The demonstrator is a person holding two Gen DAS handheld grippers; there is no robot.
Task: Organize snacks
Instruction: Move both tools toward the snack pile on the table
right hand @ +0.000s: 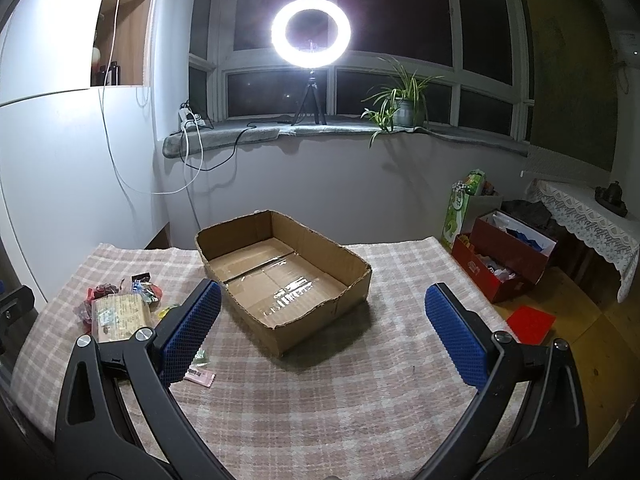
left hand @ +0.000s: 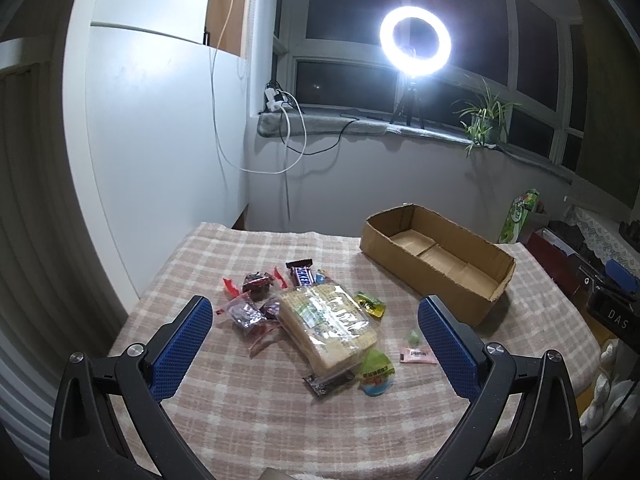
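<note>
A pile of snacks lies on the checked tablecloth (left hand: 248, 408): a large clear cracker pack (left hand: 328, 324), a Snickers bar (left hand: 303, 274), red-wrapped sweets (left hand: 256, 284), a yellow-green packet (left hand: 370, 303), a green round packet (left hand: 376, 372) and a small pink packet (left hand: 417, 356). An empty cardboard box (left hand: 436, 264) stands at the back right. My left gripper (left hand: 314, 312) is open above the pile, holding nothing. My right gripper (right hand: 322, 300) is open and empty in front of the box (right hand: 280, 280). The cracker pack (right hand: 120, 316) and the pink packet (right hand: 199, 376) show at its left.
A ring light (left hand: 415, 41) on a tripod and a potted plant (left hand: 484, 118) stand on the windowsill. Cables hang down the wall at left. Red boxes (right hand: 504, 264) and a green bag (right hand: 464, 204) sit on the floor right of the table.
</note>
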